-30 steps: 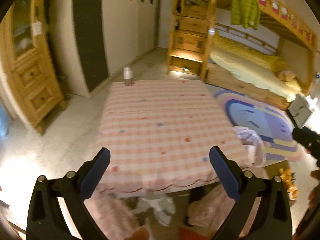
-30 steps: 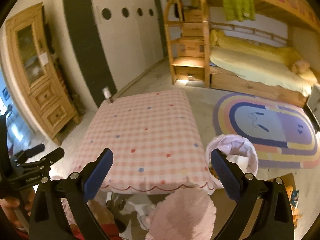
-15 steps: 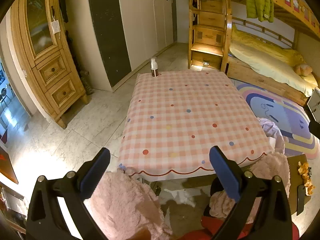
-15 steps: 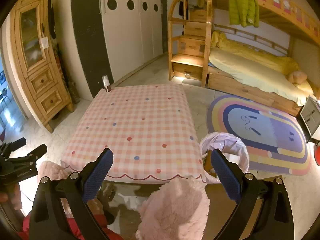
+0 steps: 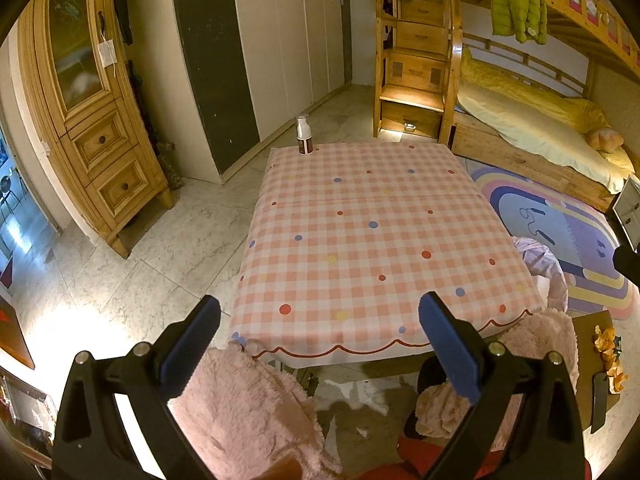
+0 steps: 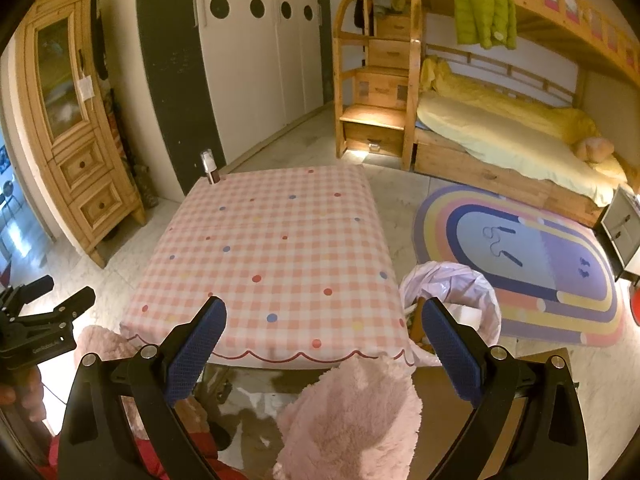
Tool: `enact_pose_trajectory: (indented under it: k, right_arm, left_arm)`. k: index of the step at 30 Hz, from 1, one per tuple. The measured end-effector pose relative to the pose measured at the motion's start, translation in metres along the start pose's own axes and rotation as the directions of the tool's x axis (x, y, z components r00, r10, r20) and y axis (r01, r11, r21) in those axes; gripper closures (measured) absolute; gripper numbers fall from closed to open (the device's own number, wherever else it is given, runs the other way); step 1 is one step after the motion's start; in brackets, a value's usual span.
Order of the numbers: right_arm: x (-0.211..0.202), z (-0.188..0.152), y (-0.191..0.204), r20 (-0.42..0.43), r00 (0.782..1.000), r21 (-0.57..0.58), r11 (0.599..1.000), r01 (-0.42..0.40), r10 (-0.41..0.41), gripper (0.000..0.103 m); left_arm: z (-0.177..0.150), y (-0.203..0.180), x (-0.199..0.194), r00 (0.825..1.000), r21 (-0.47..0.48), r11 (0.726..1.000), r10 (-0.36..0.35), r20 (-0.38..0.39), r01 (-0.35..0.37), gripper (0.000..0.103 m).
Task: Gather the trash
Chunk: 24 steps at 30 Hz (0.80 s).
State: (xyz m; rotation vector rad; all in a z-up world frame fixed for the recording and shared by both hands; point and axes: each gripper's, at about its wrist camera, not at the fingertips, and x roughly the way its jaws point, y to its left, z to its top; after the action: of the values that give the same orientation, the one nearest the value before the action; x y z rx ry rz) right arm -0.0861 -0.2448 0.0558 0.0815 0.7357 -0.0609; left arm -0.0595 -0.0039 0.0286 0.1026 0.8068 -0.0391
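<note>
Two claws hang wide and empty over the near edge of the table.
Past the left claw [image 5: 316, 338] and right claw [image 6: 324, 336] spreads the checked table [image 6: 276, 256]; a lined trash bin [image 6: 452, 300] sits just right of the right claw, and one small bottle [image 5: 303, 135] stands at the far left corner.

Both grippers apparently raised, table [image 5: 360, 240] farther
</note>
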Motion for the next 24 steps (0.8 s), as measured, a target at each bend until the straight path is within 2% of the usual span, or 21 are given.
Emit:
enact_pose_trajectory:
  k: [24]
  right_arm:
    - [0.0002, 0.0018, 0.0003, -0.001, 1.0, 0.001, 1.0, 0.0, 0.0, 0.006]
  left_arm:
    - [0.002, 0.0014, 0.0009, 1.0, -0.001, 1.0, 0.0, -0.002, 0.0, 0.007]
